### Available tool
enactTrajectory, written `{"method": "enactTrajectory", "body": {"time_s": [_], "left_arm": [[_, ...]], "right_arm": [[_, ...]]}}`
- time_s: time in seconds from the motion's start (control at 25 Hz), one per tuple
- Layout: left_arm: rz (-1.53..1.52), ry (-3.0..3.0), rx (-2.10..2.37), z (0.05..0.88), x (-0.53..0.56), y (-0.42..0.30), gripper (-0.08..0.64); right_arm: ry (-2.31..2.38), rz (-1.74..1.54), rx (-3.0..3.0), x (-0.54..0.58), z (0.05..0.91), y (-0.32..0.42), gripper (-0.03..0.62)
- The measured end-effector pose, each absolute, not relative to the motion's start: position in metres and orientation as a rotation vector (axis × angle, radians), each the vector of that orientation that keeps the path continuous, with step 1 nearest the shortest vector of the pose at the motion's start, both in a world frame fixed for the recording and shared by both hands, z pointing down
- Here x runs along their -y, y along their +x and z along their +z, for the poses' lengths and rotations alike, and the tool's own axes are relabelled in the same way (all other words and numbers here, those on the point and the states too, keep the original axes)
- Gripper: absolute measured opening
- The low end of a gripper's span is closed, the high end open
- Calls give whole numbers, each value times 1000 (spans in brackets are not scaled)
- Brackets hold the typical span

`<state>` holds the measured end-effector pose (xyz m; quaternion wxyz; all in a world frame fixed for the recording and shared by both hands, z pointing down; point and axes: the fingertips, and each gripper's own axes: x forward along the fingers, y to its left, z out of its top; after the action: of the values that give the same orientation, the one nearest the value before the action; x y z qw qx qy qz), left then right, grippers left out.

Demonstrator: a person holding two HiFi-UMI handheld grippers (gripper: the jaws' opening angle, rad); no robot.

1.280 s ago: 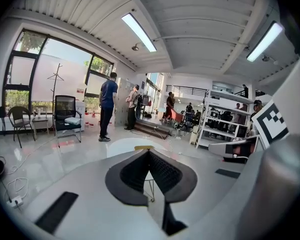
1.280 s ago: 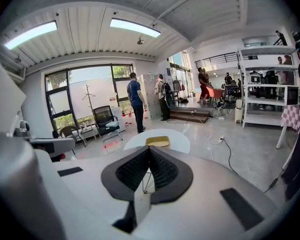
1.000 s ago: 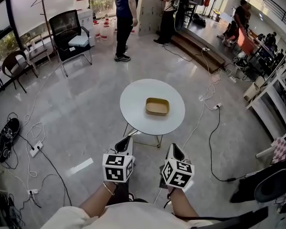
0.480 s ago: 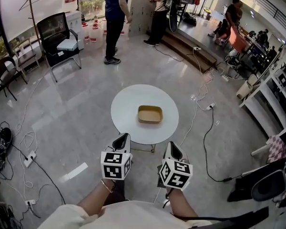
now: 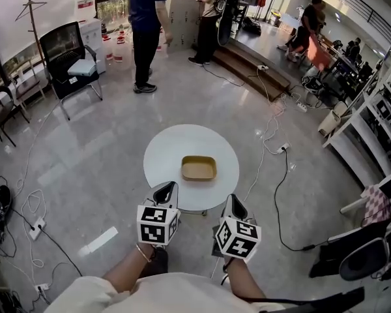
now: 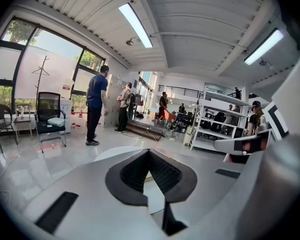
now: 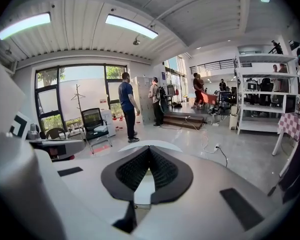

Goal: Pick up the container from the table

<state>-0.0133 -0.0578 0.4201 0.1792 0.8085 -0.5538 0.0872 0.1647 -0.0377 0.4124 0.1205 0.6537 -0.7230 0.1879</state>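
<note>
A shallow tan rectangular container [image 5: 199, 168] lies near the middle of a small round white table [image 5: 163, 155] in the head view. My left gripper [image 5: 165, 190] hovers at the table's near edge, left of the container, with its jaws shut and nothing in them. My right gripper [image 5: 232, 203] hangs just off the near right rim, also shut and empty. In the left gripper view the closed tips [image 6: 149, 152] point over the white tabletop [image 6: 110, 153]. In the right gripper view the closed tips [image 7: 149, 148] point at the table's edge [image 7: 132, 147].
Cables and power strips [image 5: 278, 150] trail over the glossy floor on both sides of the table. A black chair [image 5: 68, 51] stands far left. People [image 5: 145, 31] stand at the back near low steps [image 5: 254, 64]. White shelving [image 5: 371, 109] lines the right side.
The table and container have come closer, sliding down and left in the head view towards the grippers. Both grippers moved forward together and stayed shut.
</note>
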Motion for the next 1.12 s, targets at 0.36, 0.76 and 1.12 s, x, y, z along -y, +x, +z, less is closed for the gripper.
{"method": "enactTrajectory", "body": {"time_s": [0.36, 0.76, 1.12], "left_arm": [[262, 2337, 1523, 410, 105, -17, 15], [284, 2388, 1477, 407, 155, -24, 15], [296, 2444, 1418, 404, 189, -24, 15]], "right_arm": [[1952, 571, 2094, 79, 408, 157, 25], [2016, 579, 2072, 123, 407, 150, 25], [2075, 594, 2027, 148, 408, 150, 25]]}}
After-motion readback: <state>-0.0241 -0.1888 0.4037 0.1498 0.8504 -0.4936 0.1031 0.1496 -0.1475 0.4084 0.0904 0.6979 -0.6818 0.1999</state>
